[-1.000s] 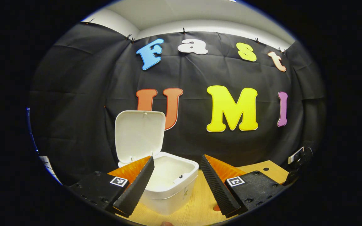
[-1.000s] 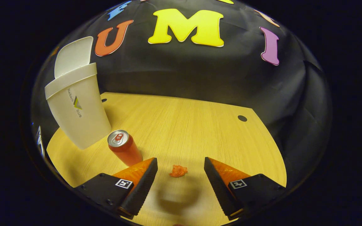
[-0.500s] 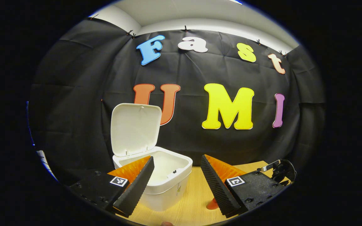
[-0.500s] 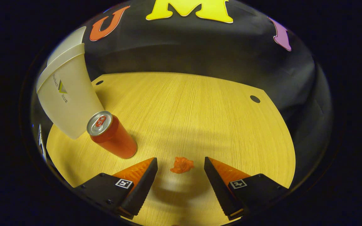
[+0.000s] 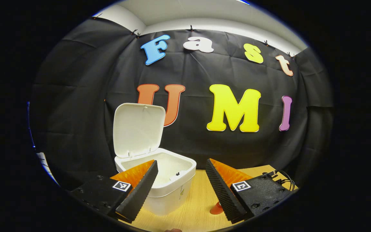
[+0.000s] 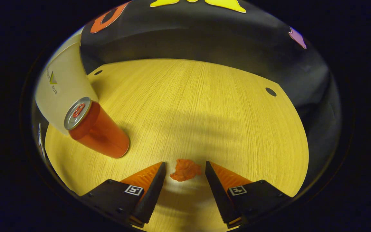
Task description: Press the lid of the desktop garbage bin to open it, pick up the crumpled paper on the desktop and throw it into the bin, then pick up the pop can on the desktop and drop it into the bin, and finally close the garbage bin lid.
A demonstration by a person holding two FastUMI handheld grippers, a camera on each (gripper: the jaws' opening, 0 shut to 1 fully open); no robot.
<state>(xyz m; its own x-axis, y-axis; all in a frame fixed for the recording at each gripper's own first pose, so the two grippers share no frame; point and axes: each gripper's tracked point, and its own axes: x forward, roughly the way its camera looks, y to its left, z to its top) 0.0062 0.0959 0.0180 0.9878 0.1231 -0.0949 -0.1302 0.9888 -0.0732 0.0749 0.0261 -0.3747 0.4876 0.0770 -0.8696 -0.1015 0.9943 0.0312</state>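
The white desktop bin (image 5: 169, 187) stands with its lid (image 5: 138, 129) raised upright; its inside looks empty. My left gripper (image 5: 180, 180) hovers open just in front of the bin's rim, holding nothing. In the right gripper view, a small crumpled orange paper (image 6: 185, 169) lies on the wooden desktop (image 6: 198, 106), between the fingertips of my right gripper (image 6: 184, 170), which is open and low over it without pressing on it. An orange pop can (image 6: 95, 130) stands upright left of the paper, beside the bin's white wall (image 6: 61, 87).
The can's base (image 5: 216, 209) peeks out beside the left gripper's right finger. The other gripper's dark body with a cable (image 5: 280, 177) shows at the desk's right. Two round holes (image 6: 271, 91) mark the desktop's far corners. Black cloth backs the desk.
The right gripper has dropped lower and forward over the paper, and its fingers have narrowed a little around it. The left gripper has drawn back slightly from the bin.
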